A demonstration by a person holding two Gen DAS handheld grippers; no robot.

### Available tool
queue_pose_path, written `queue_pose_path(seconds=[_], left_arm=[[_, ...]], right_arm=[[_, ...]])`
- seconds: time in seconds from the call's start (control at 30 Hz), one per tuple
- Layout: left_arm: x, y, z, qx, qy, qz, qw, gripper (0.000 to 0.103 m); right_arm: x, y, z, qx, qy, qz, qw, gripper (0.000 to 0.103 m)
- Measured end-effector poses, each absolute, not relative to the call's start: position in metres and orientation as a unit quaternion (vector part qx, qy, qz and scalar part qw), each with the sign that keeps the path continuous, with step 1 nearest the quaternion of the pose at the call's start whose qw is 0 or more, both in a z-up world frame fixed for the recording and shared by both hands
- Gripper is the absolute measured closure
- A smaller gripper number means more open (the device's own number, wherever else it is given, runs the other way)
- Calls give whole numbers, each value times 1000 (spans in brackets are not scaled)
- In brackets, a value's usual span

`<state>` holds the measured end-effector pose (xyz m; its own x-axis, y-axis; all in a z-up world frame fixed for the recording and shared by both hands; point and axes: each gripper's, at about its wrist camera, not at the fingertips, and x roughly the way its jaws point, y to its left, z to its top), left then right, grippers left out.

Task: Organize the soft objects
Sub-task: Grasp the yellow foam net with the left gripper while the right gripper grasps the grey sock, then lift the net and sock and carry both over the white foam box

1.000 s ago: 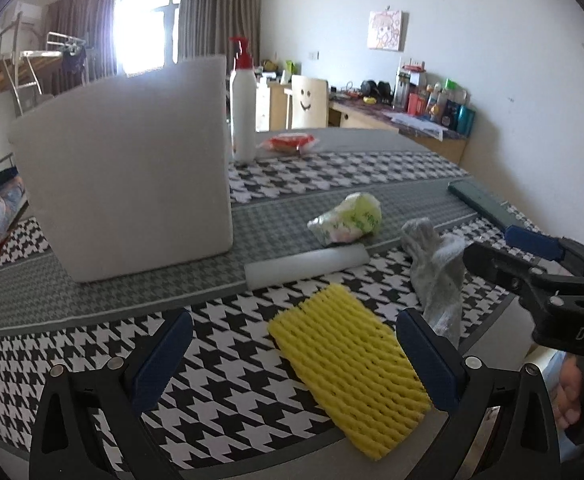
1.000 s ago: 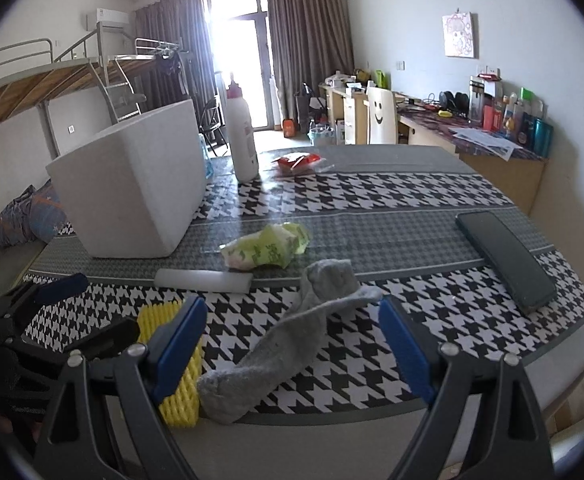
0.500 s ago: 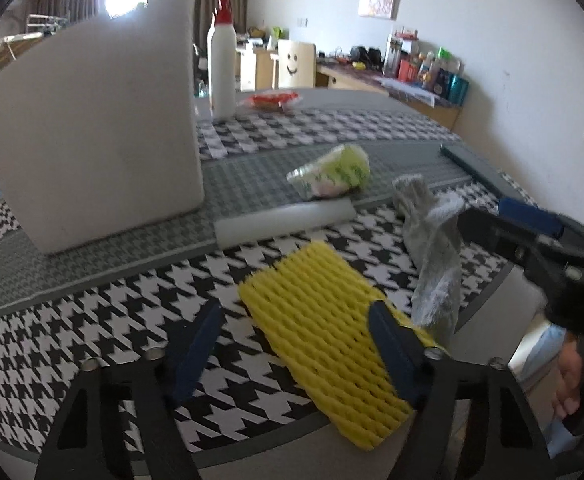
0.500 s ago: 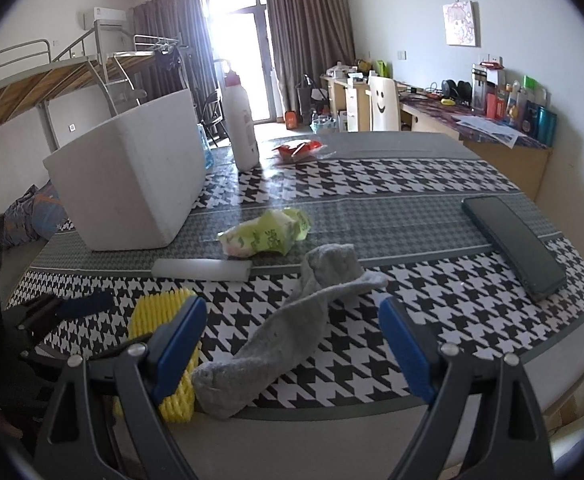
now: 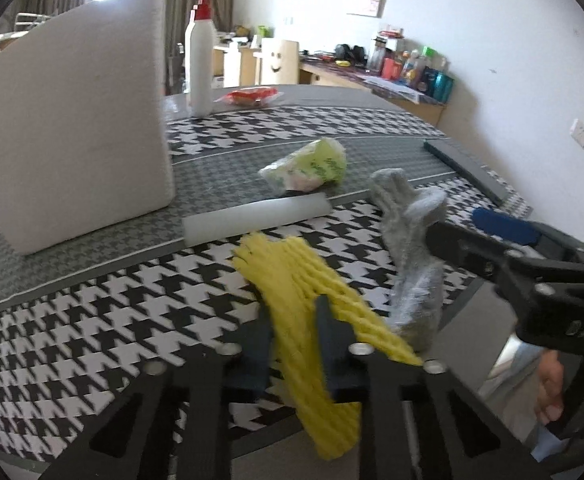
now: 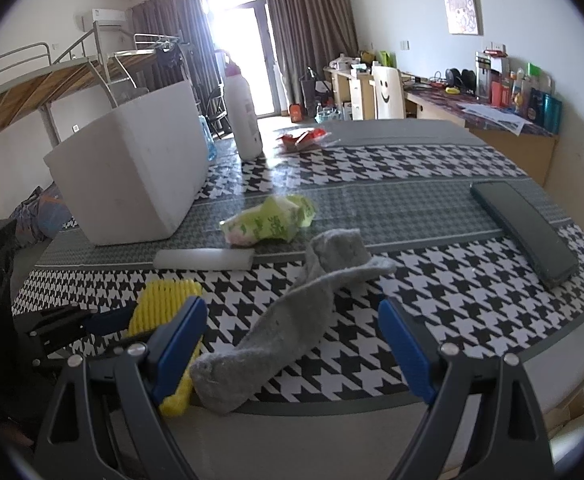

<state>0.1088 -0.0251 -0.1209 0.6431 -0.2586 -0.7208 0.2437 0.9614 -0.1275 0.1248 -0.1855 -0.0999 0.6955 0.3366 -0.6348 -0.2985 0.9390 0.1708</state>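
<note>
A yellow foam net (image 5: 288, 268) lies on the houndstooth tablecloth (image 5: 92, 320) near the front edge. My left gripper (image 5: 293, 330) is closing its jaws on the net's near end, and the net bunches up between the pads. The net (image 6: 164, 296) also shows at the left of the right wrist view. A grey sock (image 6: 292, 320) stretches beside the net. My right gripper (image 6: 292, 324) stands open, its blue pads either side of the sock's near part without touching it. In the left wrist view the sock (image 5: 407, 240) rises just right of the net.
A tall white foam box (image 6: 132, 172) stands at the back left, with a white pump bottle (image 6: 244, 120) and a red packet (image 6: 301, 136) behind it. A green packet (image 6: 268, 224) and a white foam stick (image 6: 204, 259) lie mid-table. A dark flat case (image 6: 523, 228) sits at the right.
The left gripper's jaws have come together from wide open onto the yellow net, squeezing it into folds. The right gripper has stayed open over the sock.
</note>
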Motion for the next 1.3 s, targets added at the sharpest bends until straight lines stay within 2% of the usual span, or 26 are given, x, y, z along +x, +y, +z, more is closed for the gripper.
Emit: queue_pose_path(seconds=[0.03, 0.13, 0.23, 0.33, 0.47, 0.53, 0.67, 0.73, 0.83, 0.97, 1.3], left_arm=[[108, -26, -120, -6, 395, -135, 909, 91], [107, -25, -117, -7, 390, -137, 911, 92], [105, -23, -114, -9, 384, -137, 913, 92], [104, -21, -113, -11, 383, -139, 913, 92], [103, -20, -112, -13, 380, -140, 914, 92], [102, -19, -111, -14, 378, -142, 915, 92], [100, -17, -110, -11, 375, -143, 916, 92], [99, -16, -109, -12, 374, -142, 917, 92], [98, -15, -109, -12, 373, -141, 917, 92], [96, -14, -107, -12, 371, -139, 918, 92], [91, -2, -95, -16, 356, -126, 926, 92]], right_arm=[[125, -186, -101, 29, 352, 173, 919, 13], [127, -185, -106, 33, 360, 176, 915, 14], [131, -184, -112, 40, 374, 183, 908, 26], [133, -182, -116, 41, 384, 181, 904, 33], [132, -180, -116, 39, 386, 182, 903, 35], [133, -178, -117, 37, 390, 183, 902, 45], [135, -175, -121, 33, 400, 176, 899, 57], [136, -177, -121, 32, 401, 173, 899, 68], [137, -176, -121, 28, 402, 170, 899, 75], [136, -175, -121, 22, 401, 170, 900, 89], [130, -182, -102, 28, 373, 172, 911, 91]])
